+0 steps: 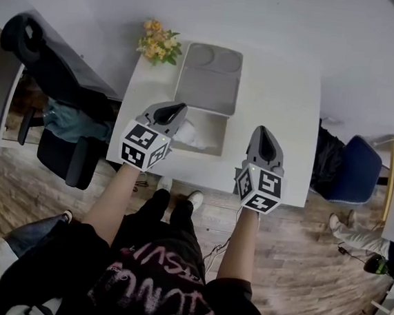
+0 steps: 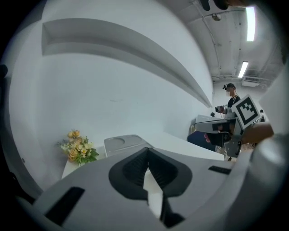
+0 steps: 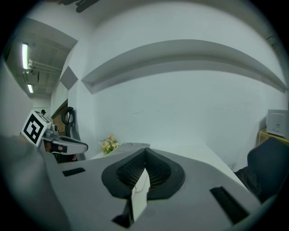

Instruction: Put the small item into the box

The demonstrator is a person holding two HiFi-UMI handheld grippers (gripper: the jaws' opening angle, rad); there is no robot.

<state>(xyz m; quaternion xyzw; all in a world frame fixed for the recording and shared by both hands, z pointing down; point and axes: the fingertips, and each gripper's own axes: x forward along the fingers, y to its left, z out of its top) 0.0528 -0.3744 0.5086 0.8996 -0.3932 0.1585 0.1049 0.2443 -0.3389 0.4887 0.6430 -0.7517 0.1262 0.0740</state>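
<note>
A grey box (image 1: 201, 131) stands open on the white table (image 1: 279, 99), its lid (image 1: 208, 78) laid back toward the wall. Something white and crumpled (image 1: 191, 135) lies in its left part; I cannot tell what it is. My left gripper (image 1: 180, 107) hangs over the box's near left corner, jaws shut with nothing held (image 2: 147, 152). My right gripper (image 1: 265, 131) hovers above the table to the right of the box, and its jaws meet at the tip (image 3: 144, 152). No held thing shows there. From the left gripper view only the lid (image 2: 122, 143) appears.
A yellow flower bunch (image 1: 159, 46) sits at the table's far left corner, beside the lid. A black office chair (image 1: 59, 78) stands left of the table, a blue chair (image 1: 359, 169) to the right. The wall runs close behind. Another person (image 2: 230, 97) stands far off.
</note>
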